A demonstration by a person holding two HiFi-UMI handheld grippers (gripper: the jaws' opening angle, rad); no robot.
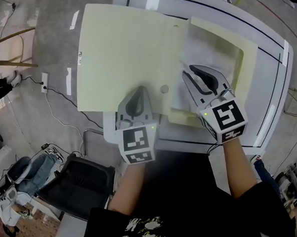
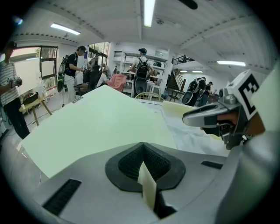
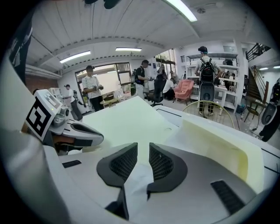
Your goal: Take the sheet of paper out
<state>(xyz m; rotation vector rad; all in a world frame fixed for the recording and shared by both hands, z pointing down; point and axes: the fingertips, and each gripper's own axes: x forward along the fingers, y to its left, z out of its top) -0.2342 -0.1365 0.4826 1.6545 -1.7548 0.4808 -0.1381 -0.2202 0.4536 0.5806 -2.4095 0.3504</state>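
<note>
A pale yellow folder lies open on the white table (image 1: 273, 83). Its cover (image 1: 124, 52) is swung out to the left, and my left gripper (image 1: 136, 98) is shut on the cover's near edge; a thin strip of that edge (image 2: 148, 188) stands between the closed pads. The white sheet of paper (image 1: 212, 56) lies crumpled inside the folder's right half (image 3: 218, 148). My right gripper (image 1: 200, 78) rests on it, jaws a narrow gap apart, with a raised fold of the sheet (image 3: 138, 183) between them. The two grippers sit side by side, close together.
The table's near edge runs just under both grippers. A black chair (image 1: 77, 182) stands at the lower left, beside floor cables (image 1: 57, 96). Several people stand in the workshop behind, far from the table.
</note>
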